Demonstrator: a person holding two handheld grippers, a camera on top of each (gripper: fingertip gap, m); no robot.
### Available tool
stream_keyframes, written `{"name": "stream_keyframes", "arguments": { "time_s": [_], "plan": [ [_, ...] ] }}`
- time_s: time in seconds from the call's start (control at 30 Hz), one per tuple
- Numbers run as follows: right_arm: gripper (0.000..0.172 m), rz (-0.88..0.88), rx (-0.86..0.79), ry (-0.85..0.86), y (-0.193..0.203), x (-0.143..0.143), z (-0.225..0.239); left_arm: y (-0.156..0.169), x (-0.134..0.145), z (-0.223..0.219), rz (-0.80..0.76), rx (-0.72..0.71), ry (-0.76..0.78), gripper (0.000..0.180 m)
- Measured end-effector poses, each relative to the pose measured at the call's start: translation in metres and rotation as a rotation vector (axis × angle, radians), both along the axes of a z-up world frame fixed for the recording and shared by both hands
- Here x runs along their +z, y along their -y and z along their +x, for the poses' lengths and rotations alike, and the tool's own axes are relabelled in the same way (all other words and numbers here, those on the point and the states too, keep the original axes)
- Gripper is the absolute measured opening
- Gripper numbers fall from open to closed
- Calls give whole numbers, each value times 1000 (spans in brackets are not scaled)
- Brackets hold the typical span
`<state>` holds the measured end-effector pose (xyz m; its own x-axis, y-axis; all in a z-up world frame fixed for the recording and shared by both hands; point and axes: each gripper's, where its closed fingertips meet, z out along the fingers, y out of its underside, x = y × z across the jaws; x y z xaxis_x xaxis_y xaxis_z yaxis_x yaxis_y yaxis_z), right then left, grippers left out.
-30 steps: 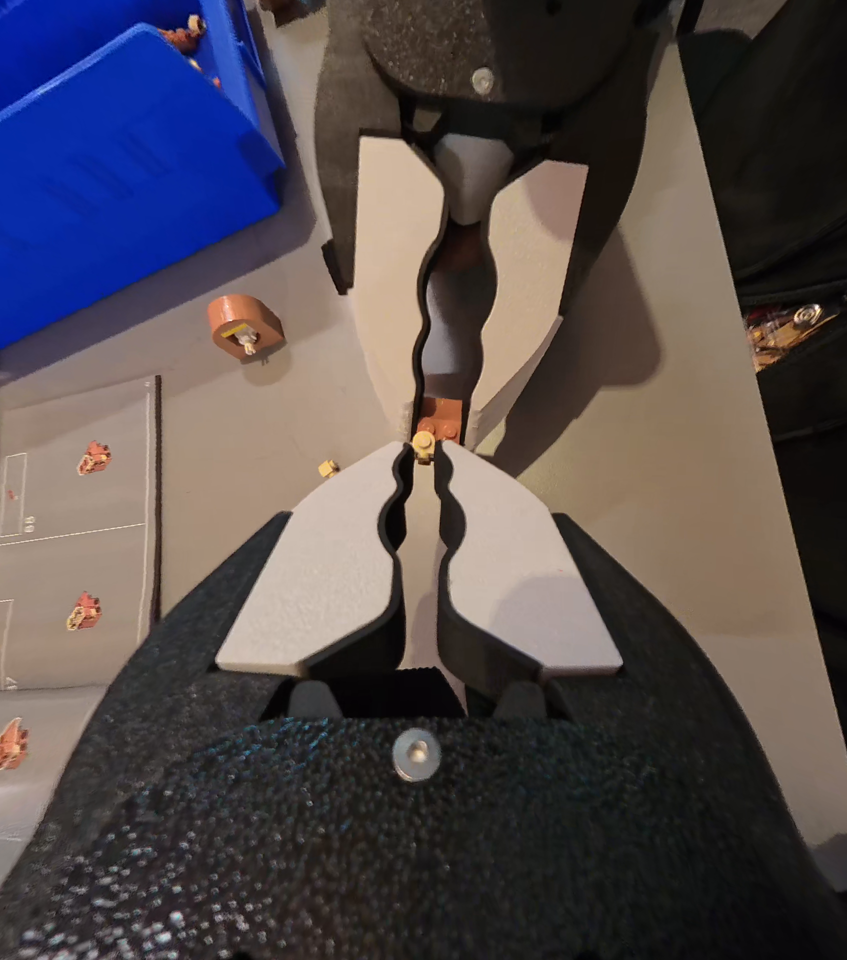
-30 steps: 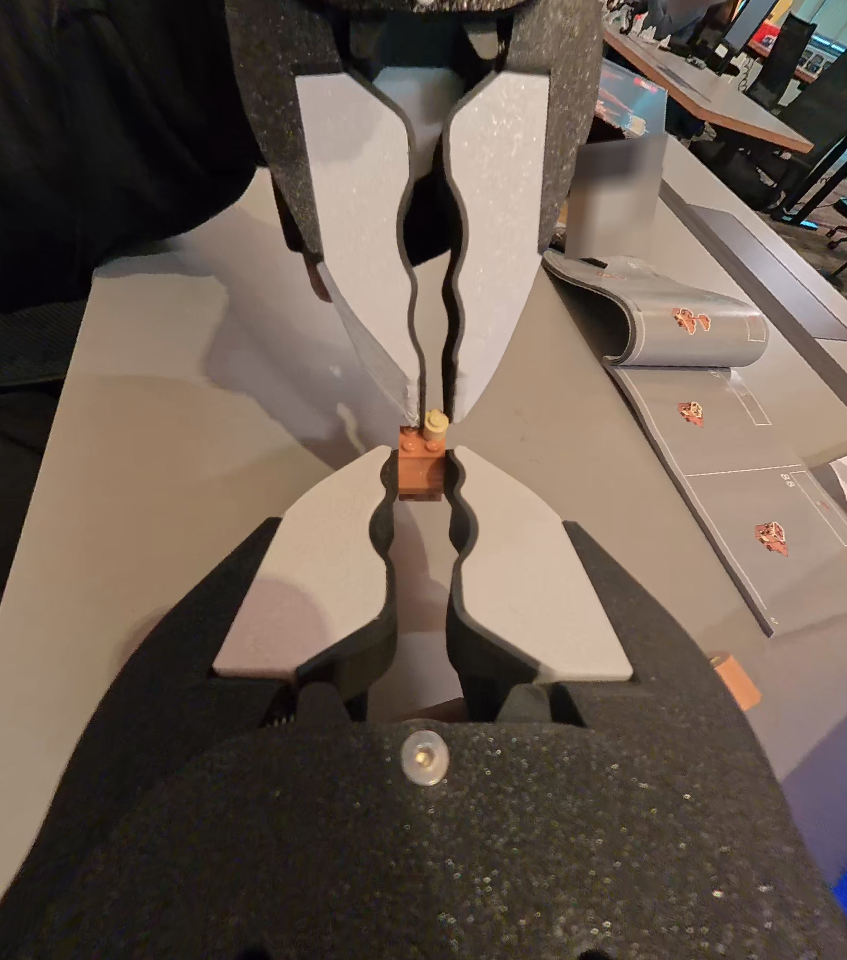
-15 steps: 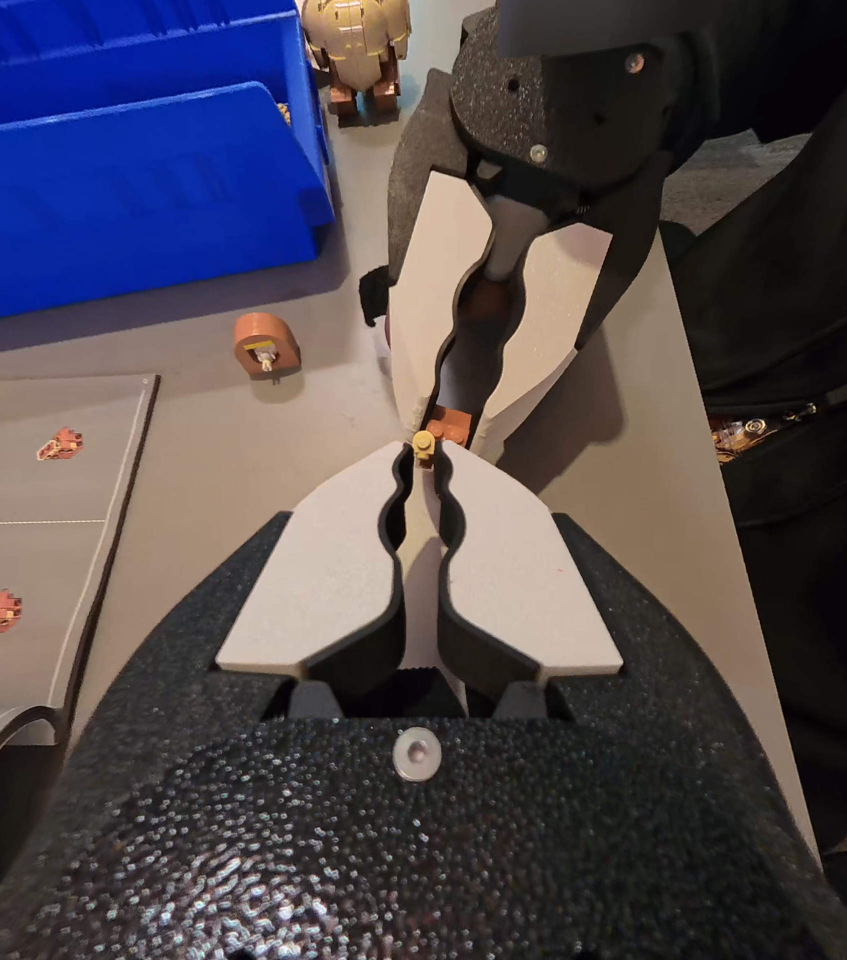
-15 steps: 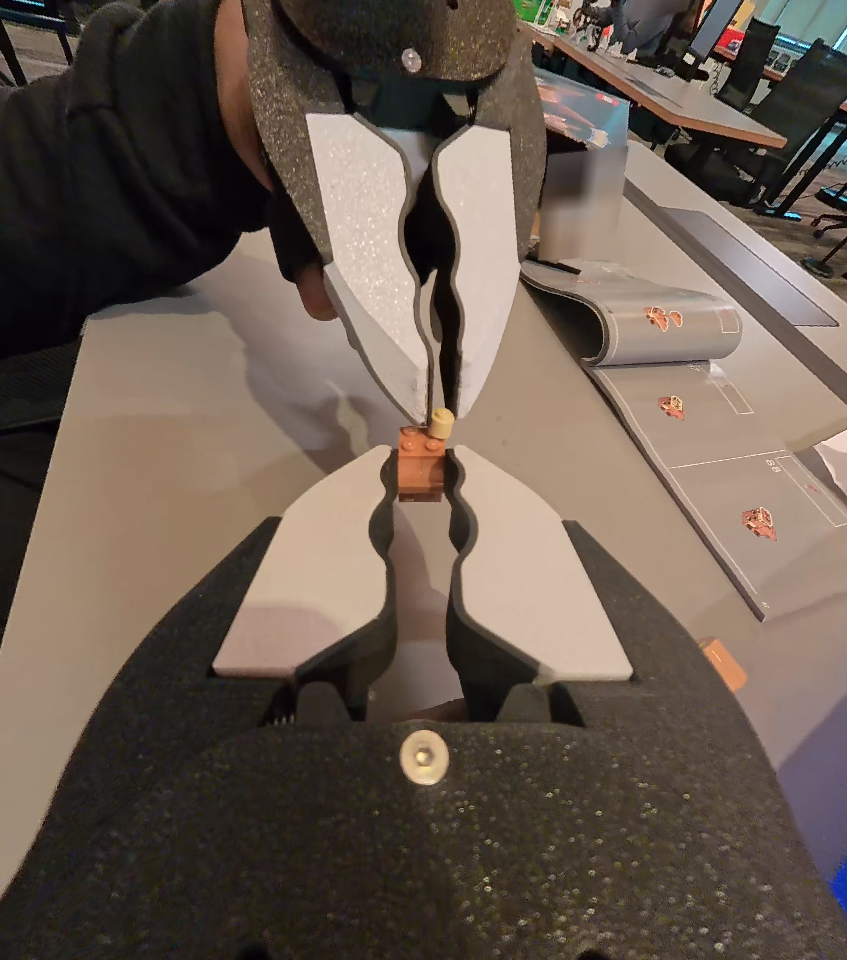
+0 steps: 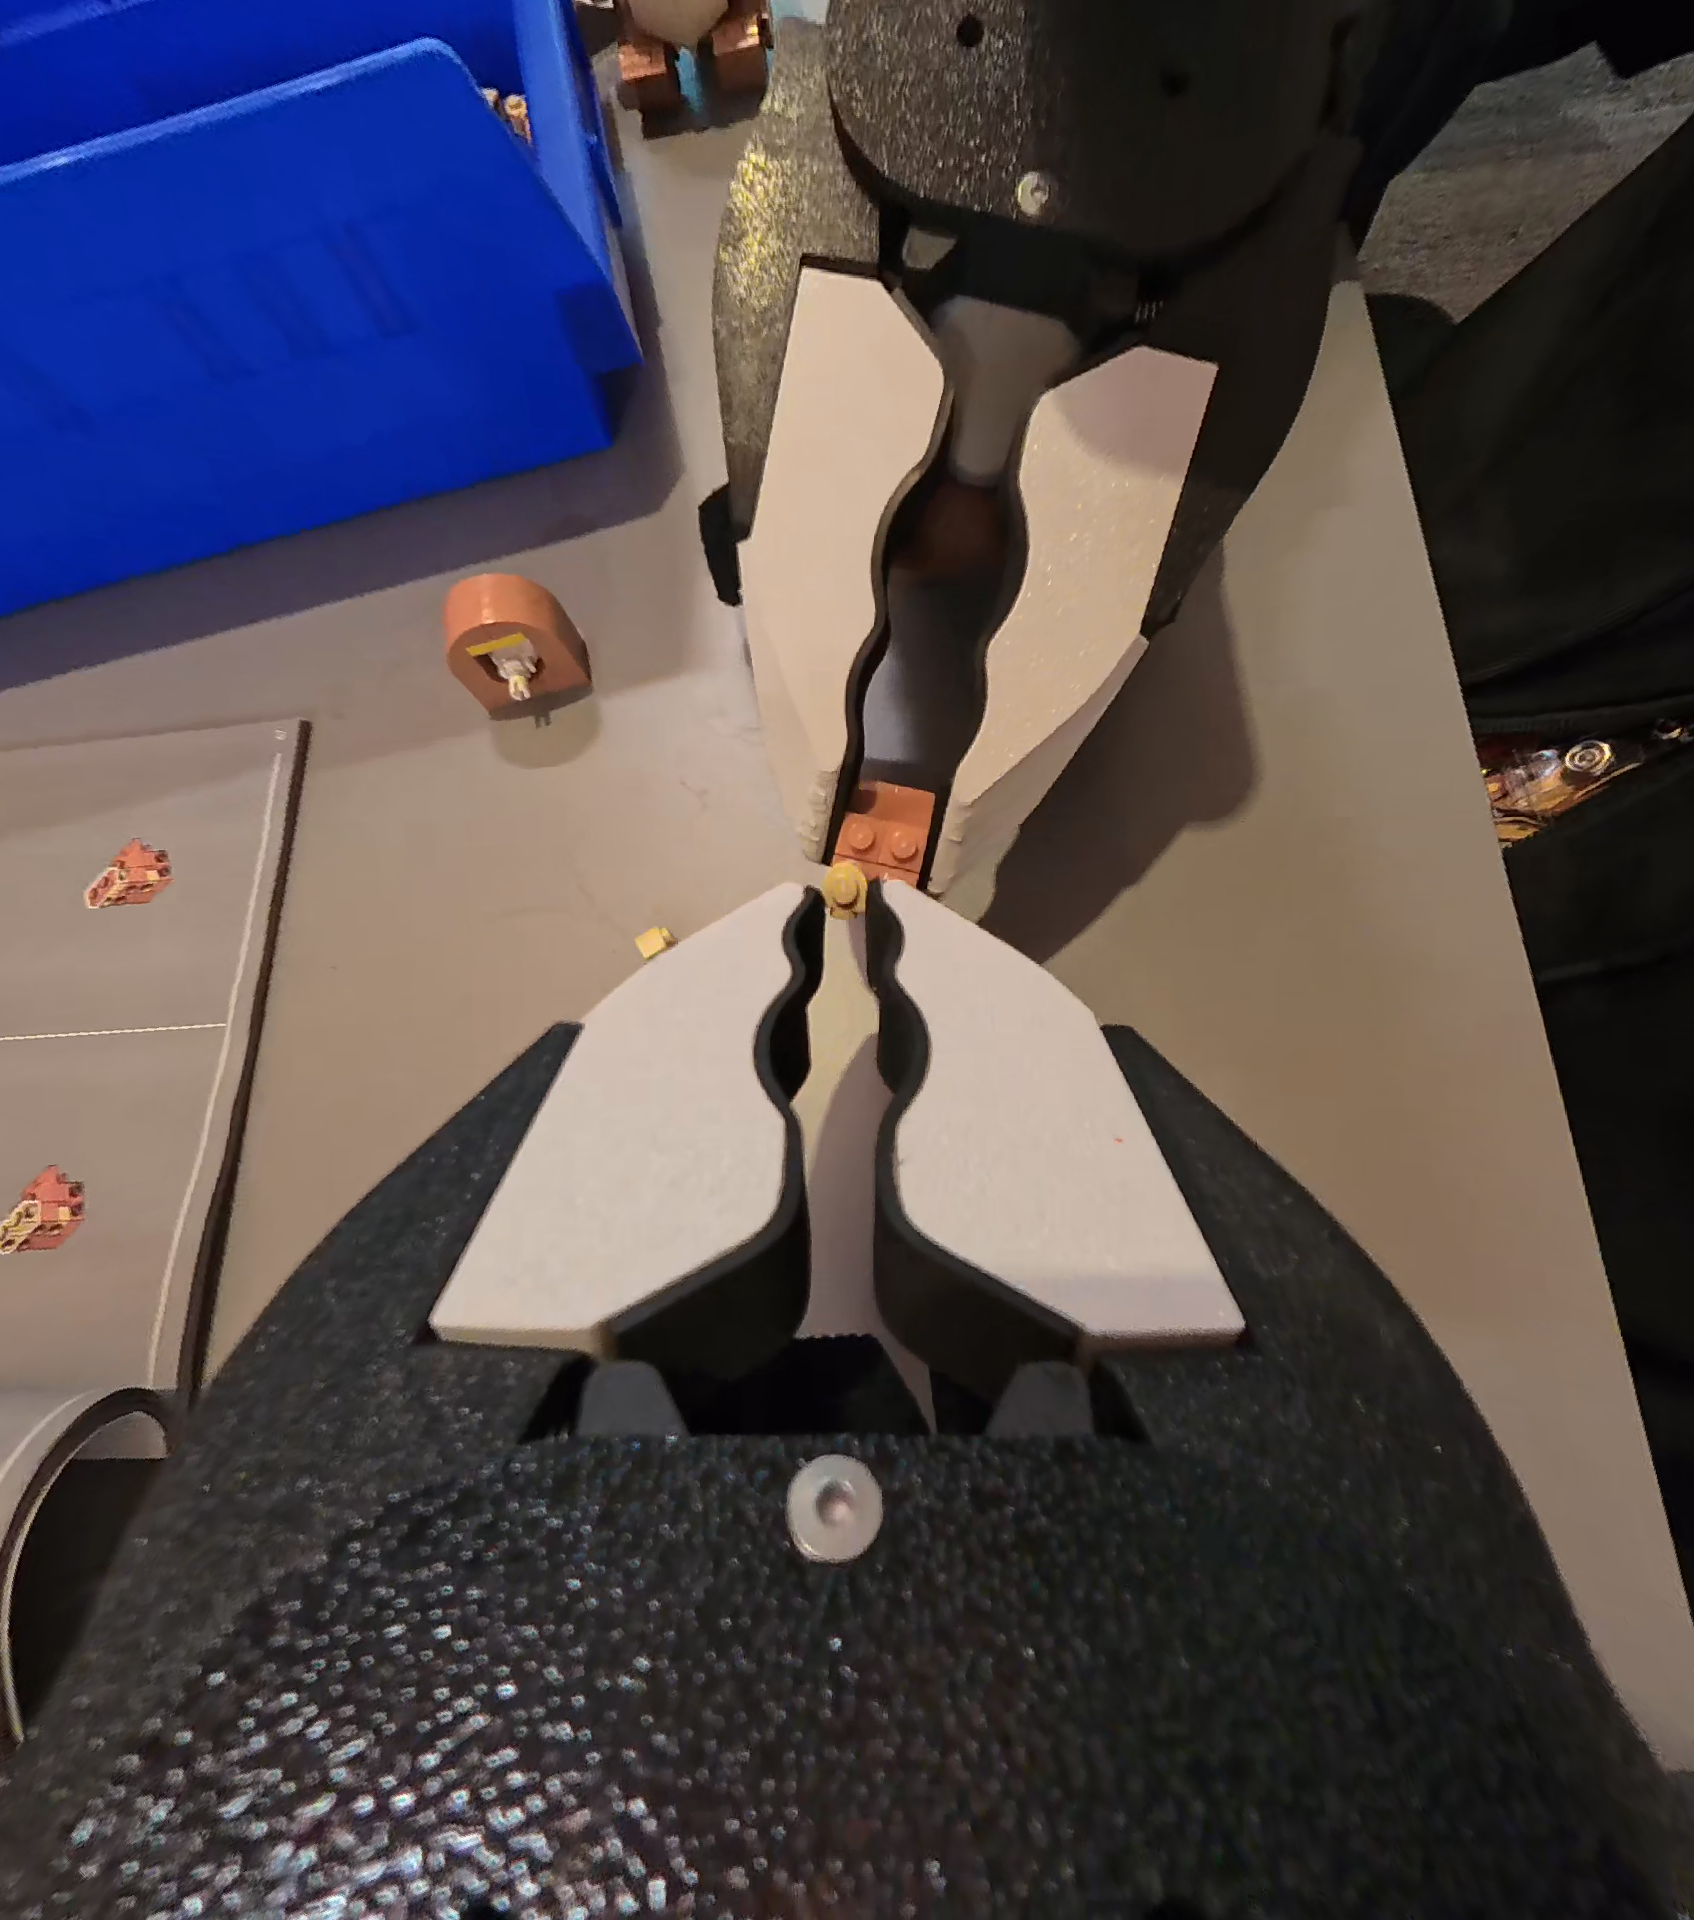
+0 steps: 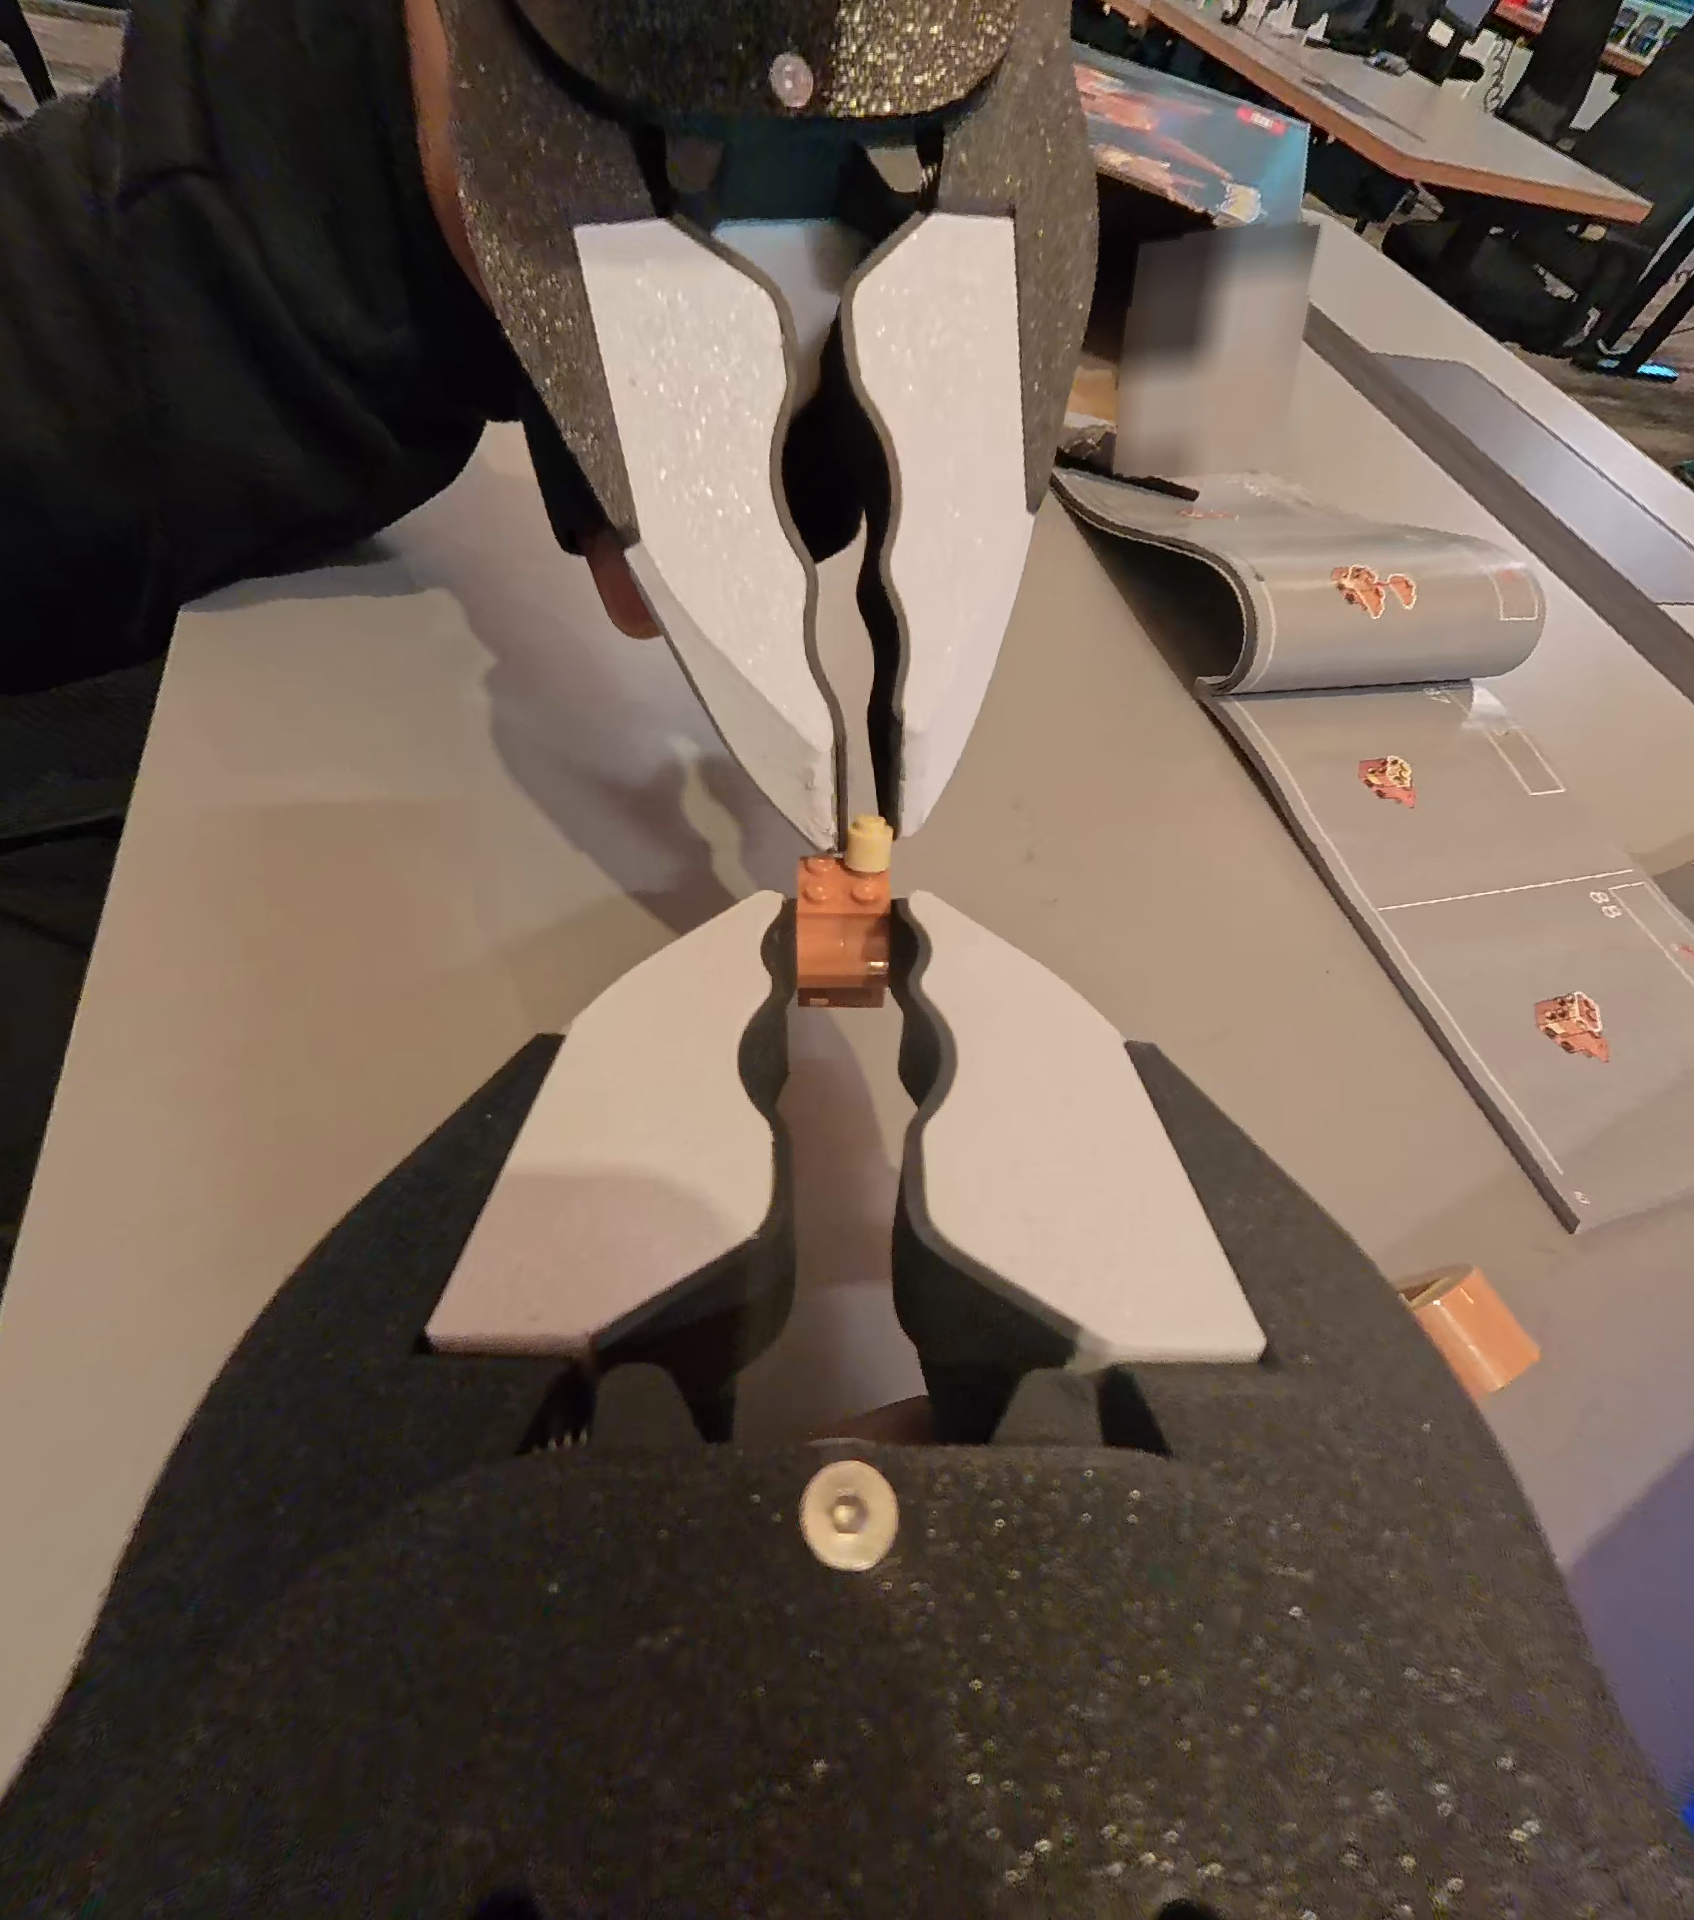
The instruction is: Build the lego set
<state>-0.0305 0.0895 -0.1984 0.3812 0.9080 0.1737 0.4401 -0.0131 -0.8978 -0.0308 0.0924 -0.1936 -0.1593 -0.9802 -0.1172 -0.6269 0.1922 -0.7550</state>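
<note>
My left gripper [image 5: 845, 896] is shut on a small tan round stud piece [image 5: 844, 890] at its very tips. My right gripper [image 6: 843, 920] is shut on a brown two-by-two brick [image 6: 841, 930], studs up, above the grey table [image 6: 303, 935]. The two grippers face each other tip to tip. In the right wrist view the tan piece [image 6: 869, 844] sits on the brick's far right corner stud, with the left gripper [image 6: 869, 821] still closed on it. The brown brick also shows in the left wrist view [image 5: 887, 826], between the right gripper's fingertips [image 5: 962, 831].
Blue bins [image 5: 199, 312] stand at the far left. A brown rounded piece [image 5: 514, 660] and a tiny tan piece [image 5: 654, 941] lie on the table. An open instruction booklet [image 6: 1549, 883] lies beside them. A person's dark sleeve [image 6: 147, 364] is behind the left gripper. Less than 4 cm separates the two grippers' tips.
Both grippers have shifted and tilted together over the table. The tan piece stays at the brick's corner. Both grasps are unchanged.
</note>
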Motion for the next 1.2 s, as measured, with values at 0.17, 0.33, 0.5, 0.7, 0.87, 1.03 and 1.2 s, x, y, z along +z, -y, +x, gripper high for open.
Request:
{"name": "stream_keyframes", "arguments": {
  "time_s": [0.17,0.33,0.5,0.7,0.87,1.03,1.2],
  "plan": [
    [16,14,13,21,2,-2,-1,2,-2,-1,9,-20,-25,7],
    [16,18,19,23,4,-2,-2,3,-5,-2,19,-37,-68,7],
    [16,16,49,-1,7,1,-5,4,-11,-3,49,-74,-120,7],
    [16,14,-14,41,-1,2,-5,14,-40,4,55,-125,-259,7],
    [16,-26,-45,72,-9,-12,9,5,-38,0,49,-66,-218,7],
    [16,-66,-6,57,-8,-11,14,-2,-38,-3,51,-30,-203,7],
    [16,-141,-3,36,-6,-4,37,-6,-46,-3,49,-8,-221,8]
  ]
}}
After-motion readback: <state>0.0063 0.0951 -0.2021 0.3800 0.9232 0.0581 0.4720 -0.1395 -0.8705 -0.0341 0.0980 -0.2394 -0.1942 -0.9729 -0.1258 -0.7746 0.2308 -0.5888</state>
